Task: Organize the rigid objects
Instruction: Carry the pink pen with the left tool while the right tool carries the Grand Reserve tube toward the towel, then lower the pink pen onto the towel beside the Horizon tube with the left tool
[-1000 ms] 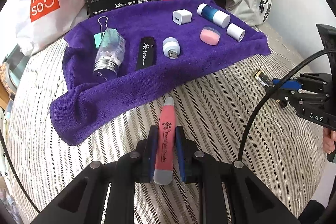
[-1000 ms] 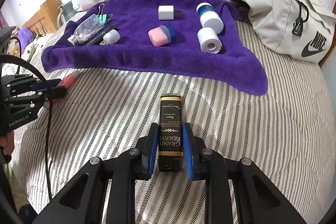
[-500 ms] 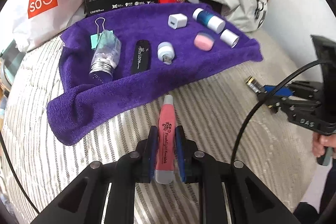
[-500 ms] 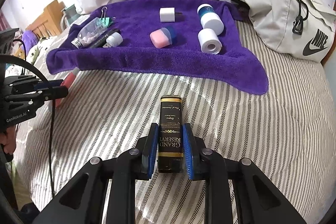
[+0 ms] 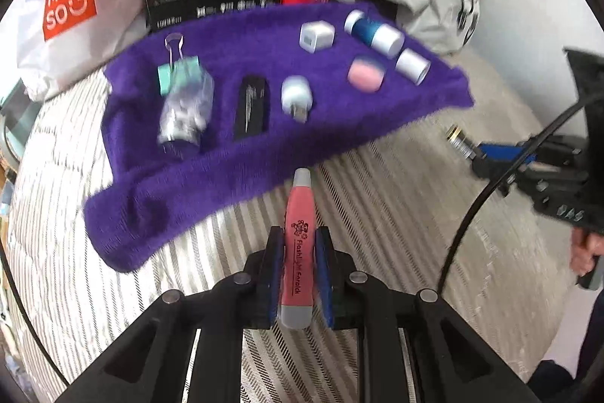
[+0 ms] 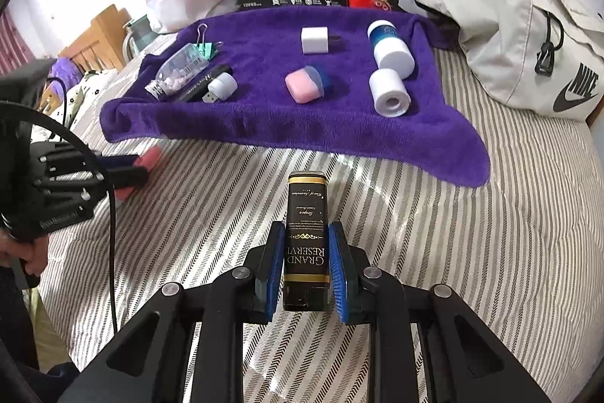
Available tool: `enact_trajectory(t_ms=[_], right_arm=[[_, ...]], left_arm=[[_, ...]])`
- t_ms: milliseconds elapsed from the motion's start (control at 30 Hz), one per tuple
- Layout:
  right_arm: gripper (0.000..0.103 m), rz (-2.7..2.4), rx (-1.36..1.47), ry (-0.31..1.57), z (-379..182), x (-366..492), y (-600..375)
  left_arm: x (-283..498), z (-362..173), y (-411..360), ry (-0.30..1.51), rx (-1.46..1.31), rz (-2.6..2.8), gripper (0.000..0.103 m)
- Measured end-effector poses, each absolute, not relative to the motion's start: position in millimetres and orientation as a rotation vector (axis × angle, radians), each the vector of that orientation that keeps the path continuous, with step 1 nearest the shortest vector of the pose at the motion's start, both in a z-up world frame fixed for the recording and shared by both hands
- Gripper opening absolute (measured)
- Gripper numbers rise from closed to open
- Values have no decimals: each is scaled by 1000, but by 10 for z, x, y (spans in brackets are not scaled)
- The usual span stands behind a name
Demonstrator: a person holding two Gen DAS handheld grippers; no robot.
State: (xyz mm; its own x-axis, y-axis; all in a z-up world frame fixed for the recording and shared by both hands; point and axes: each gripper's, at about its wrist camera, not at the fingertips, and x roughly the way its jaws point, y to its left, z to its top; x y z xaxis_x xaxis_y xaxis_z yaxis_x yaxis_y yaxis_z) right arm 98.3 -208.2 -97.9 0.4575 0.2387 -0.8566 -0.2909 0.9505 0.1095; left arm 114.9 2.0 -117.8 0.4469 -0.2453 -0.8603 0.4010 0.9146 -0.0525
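Both tools loaded. Your left gripper [image 5: 298,270] is pinching a pink pen-shaped flashlight [image 5: 299,244] at mid-body, pads on both flanks, grey cap end at the back, grey tip fwd. Your right gripper [image 6: 306,270] is clamped on a black-and-gold lighter [image 6: 305,237], pads on its two long sides, label reading upside-down from the wrist cam. Neither item touches the striped bedcover [image 6: 472,252] as far as I can tell; both seem to hang above it.

Key relation: the purple towel [image 6: 339,131] lies straight ahead of both grippers, and each held item's long axis runs along the fingers, i.e. pointing at the towel. The flashlight tip sits just short of the towel's near hem in the left cam. The lighter's far end is also near the hem in the right cam, w/ a strip of bedcover between.

On the towel, left to right: clear bottle [image 6: 177,70] w/ a green binder clip [image 6: 205,50] touching its far end, black stick [image 5: 252,108], small white USB light [image 6: 221,86], pink case [image 6: 304,86], white charger cube [image 6: 315,40], blue-and-white bottle [image 6: 390,50], white cap [image 6: 389,92].

Judgement: open cloth shows along the near edge, esp. between USB light and pink case. Left arm is nearer the bottle side, right arm nearer the cap side. Left cam is motion-blurred, so the flashlight's gap to the hem is approx. Risk: dragging a tip into the hem and bunching the cloth.
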Motion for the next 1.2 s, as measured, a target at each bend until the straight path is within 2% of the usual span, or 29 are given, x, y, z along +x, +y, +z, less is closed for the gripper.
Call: enact_trajectory(t_ms=[333,467,733,1200], right_arm=[[23,338,-59,1071,-1068,984,-2031],[23,350,-66,1067,-1051,974,-1983],[23,359,-55,1027,-880,979,-2012],[23,420,-11,964,-612,1382,-1983]], left_arm=[[998,-1196,16,984,222,-374,17],[1060,-1173,122,1003,128,-388,17],[1078,-863,167,945,82,-421,17],[1548,-616,182,907,61,-408,17]])
